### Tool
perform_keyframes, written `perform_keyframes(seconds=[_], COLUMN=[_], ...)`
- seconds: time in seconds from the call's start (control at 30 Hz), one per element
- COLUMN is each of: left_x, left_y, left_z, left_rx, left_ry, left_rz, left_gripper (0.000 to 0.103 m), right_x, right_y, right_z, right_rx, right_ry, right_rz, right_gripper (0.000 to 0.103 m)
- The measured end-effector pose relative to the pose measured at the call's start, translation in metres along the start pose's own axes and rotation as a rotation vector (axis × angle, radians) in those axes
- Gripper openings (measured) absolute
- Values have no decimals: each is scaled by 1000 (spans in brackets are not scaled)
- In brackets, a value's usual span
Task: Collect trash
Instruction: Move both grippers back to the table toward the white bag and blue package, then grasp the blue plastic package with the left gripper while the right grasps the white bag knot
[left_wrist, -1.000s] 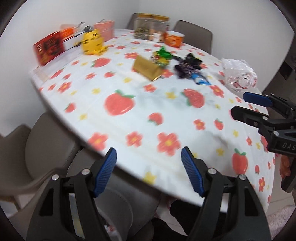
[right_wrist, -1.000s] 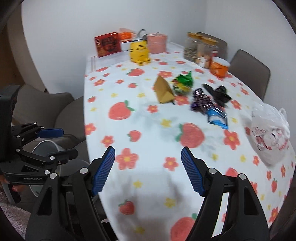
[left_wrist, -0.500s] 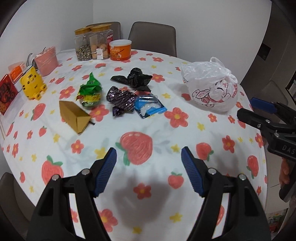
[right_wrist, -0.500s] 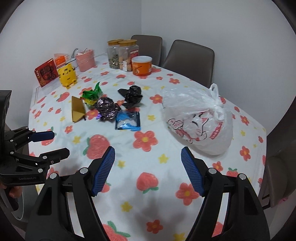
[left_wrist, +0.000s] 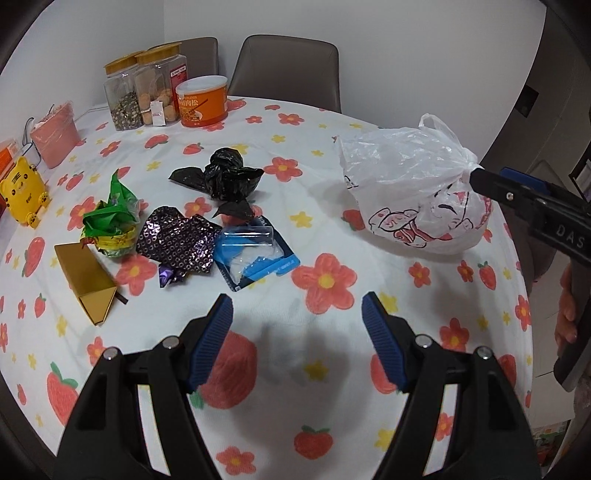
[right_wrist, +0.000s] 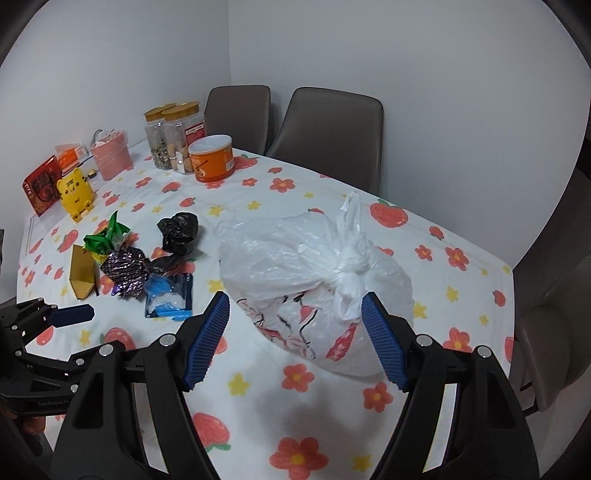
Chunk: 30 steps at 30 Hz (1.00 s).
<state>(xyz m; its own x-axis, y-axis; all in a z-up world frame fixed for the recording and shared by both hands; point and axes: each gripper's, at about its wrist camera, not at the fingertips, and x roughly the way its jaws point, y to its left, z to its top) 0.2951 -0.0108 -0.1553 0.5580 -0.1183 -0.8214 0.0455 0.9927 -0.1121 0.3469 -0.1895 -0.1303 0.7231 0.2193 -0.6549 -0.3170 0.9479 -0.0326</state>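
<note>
Bench: round, under a white cloth printed with red strawberries and flowers (left_wrist: 325, 280).
Left tongs (left_wrist: 297, 325): blue-padded, jaws wide, nothing between them, poised over bare cloth on the near side of the litter.
Right tongs (right_wrist: 295, 321): blue-padded, jaws wide, holding nothing; the tied bag sits just beyond the pads, not touched.
Tied white plastic bag with a pink cartoon print (right_wrist: 314, 280): right part of the bench, apart from the litter. Likely light and soft, the film slippery; the twisted knot at its top (right_wrist: 351, 269) is the surest hold.
Crumpled black plastic bag (left_wrist: 225, 173): middle of the bench. Limp, probably weightless; pinch any bunched fold.
Blue-and-clear plastic blister pack (left_wrist: 255, 254): nearest the left tongs. Flat, springy, likely slick; take it by a raised edge.
Dark purple patterned foil wrapper (left_wrist: 177, 243): touching the blister pack. Crinkly and light; grip a raised crease.
Green-and-yellow crumpled wrapper (left_wrist: 110, 225): left of the foil. Soft, easily squeezed.
Gold triangular card box (left_wrist: 88, 284): leftmost. Stiff but crushable; hold across its flat sides.
Writing: "DAS" on the right tongs' body in the left view; Chinese characters on the orange tub (left_wrist: 201, 101), too small to read; jar labels illegible.
</note>
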Motion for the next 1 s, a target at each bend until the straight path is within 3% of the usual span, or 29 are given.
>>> perform_keyframes(seconds=[0.27,0.37,0.43,0.53,1.0], left_x=[19,24,27,28,28], left_y=[3,5,5,4,14], left_z=[5,6,7,8,12], left_rx=[-13,-20,-21,-21,-32], left_ry=[24,29,32,30,12], left_rz=[10,17,20,23,39], left_gripper=[72,72,72,72,72], right_x=[38,46,48,47,38], right_y=[-18,-19,-17,-13,24], right_z=[-7,-11,-12,-8,8], right_rx=[-7,-12,-23,-29,-54], right_ry=[57,70,73,66,15], right_rz=[-33,-39,-43,-37,50], right_gripper=[71,57,39,23,14])
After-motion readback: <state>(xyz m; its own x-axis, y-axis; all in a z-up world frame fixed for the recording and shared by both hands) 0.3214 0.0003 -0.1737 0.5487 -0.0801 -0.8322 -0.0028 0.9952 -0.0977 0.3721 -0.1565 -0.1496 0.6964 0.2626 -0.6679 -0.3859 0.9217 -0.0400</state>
